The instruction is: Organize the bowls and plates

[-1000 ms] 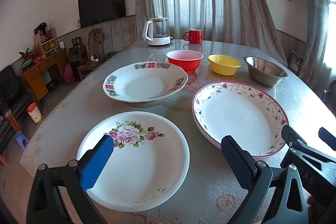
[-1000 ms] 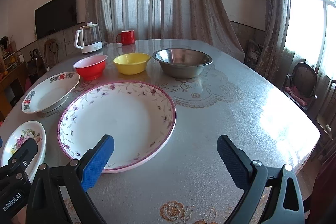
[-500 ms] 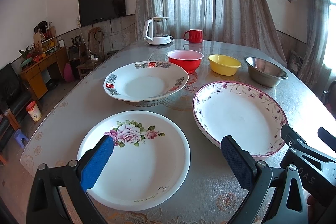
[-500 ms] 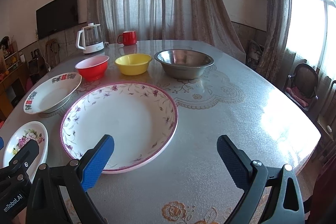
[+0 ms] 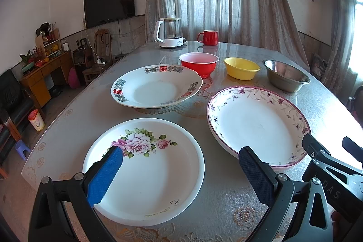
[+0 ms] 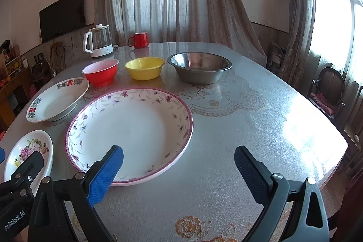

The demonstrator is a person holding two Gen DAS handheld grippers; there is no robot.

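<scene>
Step in hand: none begun, by the look of it; every dish lies separate.

Your left gripper (image 5: 180,170): jaws wide apart, empty, poised over the near rose plate (image 5: 145,170).

Your right gripper (image 6: 178,170): jaws wide apart, empty, at the near rim of the large vine-bordered plate (image 6: 129,133).

Third plate (image 5: 156,89), red-character rim: far left.

Bowls, far row, left to right: red bowl (image 5: 198,62), yellow bowl (image 5: 241,67), steel bowl (image 5: 284,77); apart.

Next move, as judged: pinch one plate's rim and stack it; shallow rims lie close to the table, so you need a low angle.

Surface: table (image 6: 261,119) under glossy patterned cover, glare at right. Kettle (image 5: 169,32) and red mug (image 5: 208,37) at far edge.

Room: curtains, wall television.
</scene>
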